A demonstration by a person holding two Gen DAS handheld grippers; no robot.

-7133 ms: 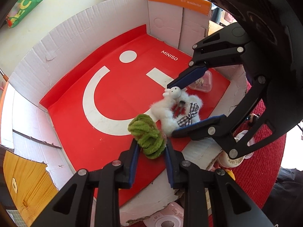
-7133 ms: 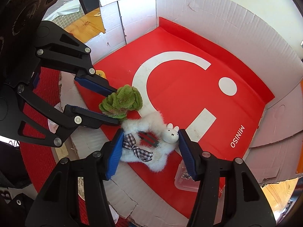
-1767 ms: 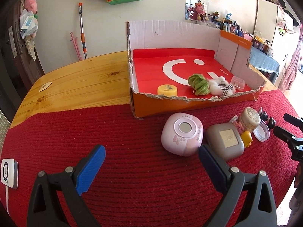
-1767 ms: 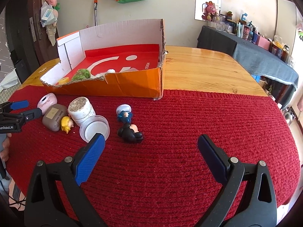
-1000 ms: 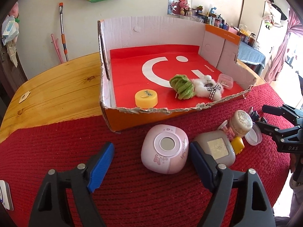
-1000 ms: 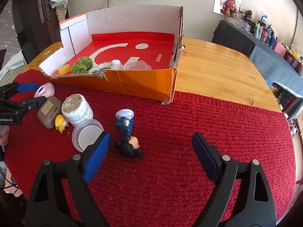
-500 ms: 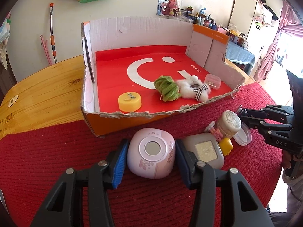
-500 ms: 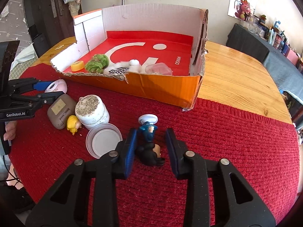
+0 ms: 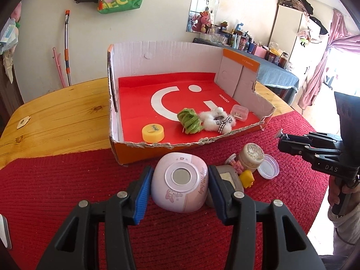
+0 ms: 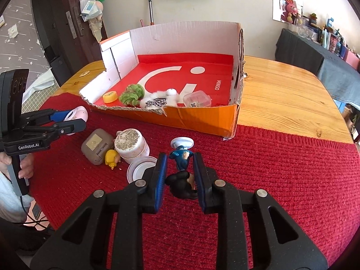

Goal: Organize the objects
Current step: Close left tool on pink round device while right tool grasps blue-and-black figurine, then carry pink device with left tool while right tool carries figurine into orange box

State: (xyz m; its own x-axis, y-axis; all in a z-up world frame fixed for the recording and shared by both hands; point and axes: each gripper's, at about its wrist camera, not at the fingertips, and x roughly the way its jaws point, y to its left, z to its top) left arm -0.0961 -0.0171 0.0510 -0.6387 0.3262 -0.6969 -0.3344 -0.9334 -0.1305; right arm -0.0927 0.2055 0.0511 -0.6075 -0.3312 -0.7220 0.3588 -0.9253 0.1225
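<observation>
Holding the pink rounded case point(image 9: 181, 185) between both blue pads, my left gripper point(image 9: 178, 189) has its fingers pressed against the case's two sides; the case sits on the red knitted cloth point(image 9: 67, 191) just in front of the cardboard box point(image 9: 162, 54). Beside it on the right lie a grey-brown case point(image 9: 228, 176), a small yellow figure point(image 9: 246, 177), a speckled jar point(image 9: 250, 157) and a clear lid point(image 9: 268, 168).

My right gripper point(image 10: 180, 177) is narrowed around the dark mouse figurine point(image 10: 182, 175), which lies on the cloth with its blue body and white cap pointing toward the box. The pads stand close on either side of it; I cannot tell whether they actually touch.

Inside the box, near its torn front edge, I see a yellow round tin point(image 9: 153, 132), a green yarn bundle point(image 9: 189, 120), a white fluffy toy with a checked bow point(image 9: 218, 121) and a small clear container point(image 9: 240, 112). The box rests partly on the cloth and partly on the wooden table point(image 10: 288, 92).
</observation>
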